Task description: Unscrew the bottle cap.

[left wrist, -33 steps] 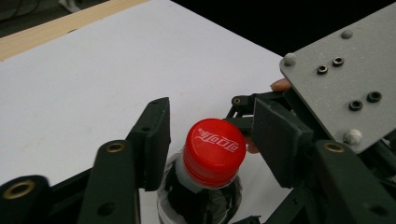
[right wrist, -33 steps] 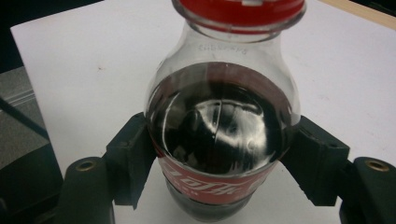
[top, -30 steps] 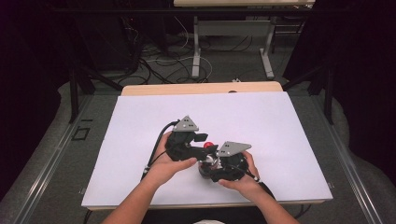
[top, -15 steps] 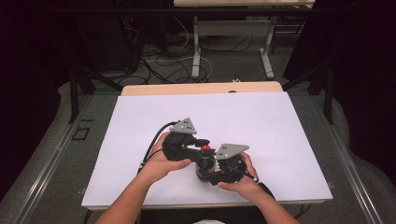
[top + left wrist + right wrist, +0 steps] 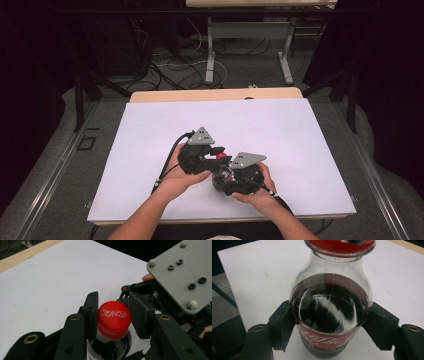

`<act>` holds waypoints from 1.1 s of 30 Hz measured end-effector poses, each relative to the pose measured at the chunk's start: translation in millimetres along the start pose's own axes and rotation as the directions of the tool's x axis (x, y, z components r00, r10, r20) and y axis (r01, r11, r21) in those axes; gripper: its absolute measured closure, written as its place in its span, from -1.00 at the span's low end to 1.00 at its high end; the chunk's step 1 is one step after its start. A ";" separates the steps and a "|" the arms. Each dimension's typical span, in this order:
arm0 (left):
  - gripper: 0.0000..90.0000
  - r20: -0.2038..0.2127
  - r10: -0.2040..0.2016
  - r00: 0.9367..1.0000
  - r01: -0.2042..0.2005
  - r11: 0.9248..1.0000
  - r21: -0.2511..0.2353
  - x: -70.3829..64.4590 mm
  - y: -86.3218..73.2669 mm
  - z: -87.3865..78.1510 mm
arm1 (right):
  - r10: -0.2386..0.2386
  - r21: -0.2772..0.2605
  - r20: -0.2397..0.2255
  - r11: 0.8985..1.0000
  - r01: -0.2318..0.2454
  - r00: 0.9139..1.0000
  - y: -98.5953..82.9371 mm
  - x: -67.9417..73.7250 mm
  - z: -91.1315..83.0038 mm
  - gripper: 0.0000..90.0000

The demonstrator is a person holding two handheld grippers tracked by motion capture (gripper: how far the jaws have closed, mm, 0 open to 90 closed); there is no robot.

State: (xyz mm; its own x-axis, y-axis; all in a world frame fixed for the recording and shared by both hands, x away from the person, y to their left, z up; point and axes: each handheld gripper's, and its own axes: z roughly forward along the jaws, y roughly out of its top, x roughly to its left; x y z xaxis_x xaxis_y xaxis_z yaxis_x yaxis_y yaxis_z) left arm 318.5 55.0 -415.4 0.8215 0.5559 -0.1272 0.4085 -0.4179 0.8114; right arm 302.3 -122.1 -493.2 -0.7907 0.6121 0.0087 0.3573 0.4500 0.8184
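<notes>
A small cola bottle [image 5: 329,310] with dark liquid and a red label stands on the white table top [image 5: 150,130] near the front middle. My right gripper [image 5: 329,322] is shut on its body, one pad pressing each side. The red cap [image 5: 113,318] sits between the jaws of my left gripper [image 5: 113,312], which is shut on it from above. In the high view both grippers meet at the bottle: the left gripper [image 5: 210,154] is on the red cap [image 5: 220,155], and the right gripper [image 5: 229,177] is lower. The right gripper's grey plate [image 5: 180,272] fills the upper right of the left gripper view.
The white sheet spreads wide on all sides of the hands. A strip of bare wood [image 5: 215,95] runs along its far edge. Beyond it are table legs [image 5: 210,55] and cables [image 5: 170,65] on the floor. A black cable [image 5: 167,165] trails from the left gripper.
Both grippers stay on the bottle at almost the same spot. The left hand has shifted slightly around the cap; the bottle has not travelled.
</notes>
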 end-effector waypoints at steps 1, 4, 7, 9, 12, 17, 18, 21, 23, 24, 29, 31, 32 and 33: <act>0.37 -0.025 -0.010 1.000 0.010 1.000 -0.008 -2.0 -0.4 0.9 | 0.002 -0.005 0.012 1.000 -0.002 1.000 -0.2 0.0 0.6 -0.33; 0.37 -0.099 -0.027 0.995 0.026 1.000 -0.014 -10.5 -0.7 1.6 | 0.002 0.000 0.028 1.000 -0.002 1.000 -0.4 1.0 1.3 -0.33; 0.37 -0.127 -0.049 0.991 0.046 0.999 -0.028 -15.2 -1.1 2.3 | 0.005 -0.005 0.033 1.000 -0.005 0.999 -0.1 1.1 1.2 -0.33; 0.36 -0.136 -0.056 0.989 0.052 0.998 -0.029 -16.1 -0.6 2.4 | 0.012 -0.010 0.030 1.000 -0.012 0.999 0.1 1.0 1.0 -0.33; 0.27 -0.110 -0.030 0.993 0.027 0.999 -0.034 -12.7 0.3 -0.3 | 0.002 -0.008 0.008 1.000 -0.002 1.000 0.3 -1.0 -0.7 -0.33; 0.04 -0.020 -0.023 1.000 0.022 0.999 -0.035 -1.9 2.7 -9.2 | 0.000 -0.024 -0.018 1.000 -0.001 1.000 0.2 -3.6 -2.4 -0.33; 0.04 0.029 -0.004 1.000 0.005 0.999 -0.033 3.0 3.6 -13.3 | -0.004 -0.030 -0.021 1.000 0.004 1.000 0.3 -3.4 -2.7 -0.33; 0.04 0.094 0.036 0.995 -0.036 0.999 -0.010 9.8 4.4 -16.5 | -0.013 -0.024 -0.047 1.000 0.012 0.999 1.1 -1.6 -3.8 -0.33; 0.05 0.145 0.056 0.988 -0.056 0.998 -0.003 12.8 4.4 -16.9 | -0.023 -0.016 -0.065 1.000 0.023 0.998 1.6 -0.4 -4.1 -0.33; 0.05 0.171 0.080 0.982 -0.082 0.997 0.007 15.1 5.0 -17.6 | -0.025 -0.027 -0.068 0.999 0.023 0.997 1.4 0.7 -3.2 -0.33; 0.25 0.228 0.106 0.968 -0.115 0.993 0.026 19.1 3.2 -14.5 | -0.043 -0.029 -0.089 0.999 0.041 0.995 1.7 3.2 -2.7 -0.33; 0.33 0.227 0.107 0.968 -0.116 0.993 0.029 20.0 2.3 -13.7 | -0.047 -0.032 -0.093 0.999 0.044 0.995 1.6 3.1 -2.6 -0.33; 0.34 0.225 0.105 0.969 -0.114 0.993 0.026 20.0 1.9 -13.4 | -0.045 -0.031 -0.092 0.999 0.043 0.995 1.4 3.0 -2.4 -0.33; 0.34 0.218 0.102 0.971 -0.110 0.994 0.025 19.3 1.6 -13.3 | -0.042 -0.026 -0.096 0.999 0.039 0.995 1.2 2.9 -2.7 -0.33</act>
State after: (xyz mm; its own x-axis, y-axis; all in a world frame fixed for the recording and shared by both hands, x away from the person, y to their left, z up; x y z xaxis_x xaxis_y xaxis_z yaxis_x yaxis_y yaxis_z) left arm 329.7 74.7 -409.0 0.9258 0.3401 -0.1651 0.3252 -0.4941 0.8063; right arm 299.1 -121.6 -490.6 -0.8490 0.5275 0.0297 0.3130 0.4569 0.8326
